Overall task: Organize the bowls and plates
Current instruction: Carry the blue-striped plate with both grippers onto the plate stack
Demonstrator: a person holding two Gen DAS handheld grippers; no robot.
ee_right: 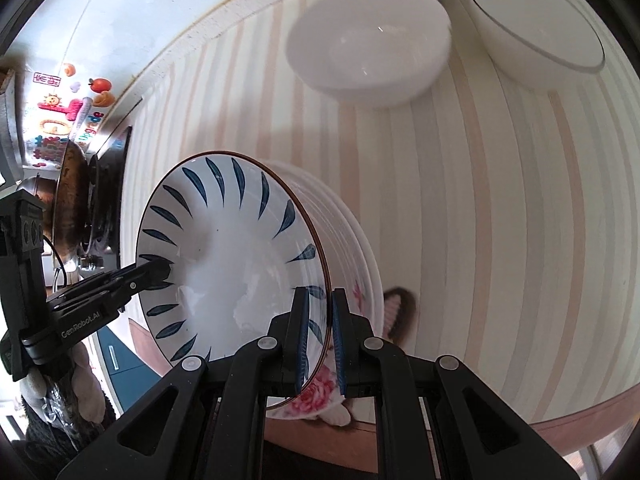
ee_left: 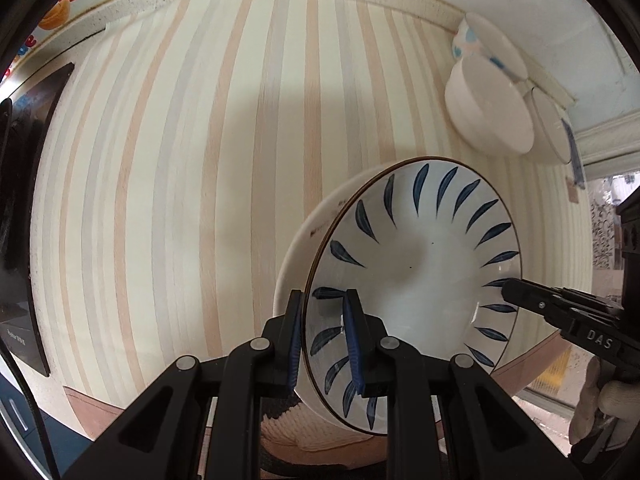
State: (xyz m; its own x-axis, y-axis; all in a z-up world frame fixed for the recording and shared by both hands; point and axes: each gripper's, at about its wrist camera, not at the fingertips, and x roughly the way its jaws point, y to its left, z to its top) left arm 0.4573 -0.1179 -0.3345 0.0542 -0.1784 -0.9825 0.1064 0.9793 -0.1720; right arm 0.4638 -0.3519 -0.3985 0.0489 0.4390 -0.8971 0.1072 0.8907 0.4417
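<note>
A stack of plates is held over the striped table between both grippers. The top plate point(ee_left: 420, 272) is white with blue leaf marks; it also shows in the right wrist view point(ee_right: 232, 256). Under it lie white plates point(ee_right: 352, 240), one with pink flowers point(ee_right: 316, 396). My left gripper point(ee_left: 324, 312) is shut on the stack's near rim. My right gripper point(ee_right: 320, 312) is shut on the opposite rim and shows in the left view point(ee_left: 516, 292). The left gripper shows in the right view point(ee_right: 160, 272).
White bowls stand at the table's far corner: a wide one point(ee_right: 368, 44), a rimmed one point(ee_right: 536, 32) beside it, and another point(ee_left: 488, 40) behind. A wok point(ee_right: 72, 200) on a stove is at the left. The wall point(ee_left: 560, 8) runs along the back.
</note>
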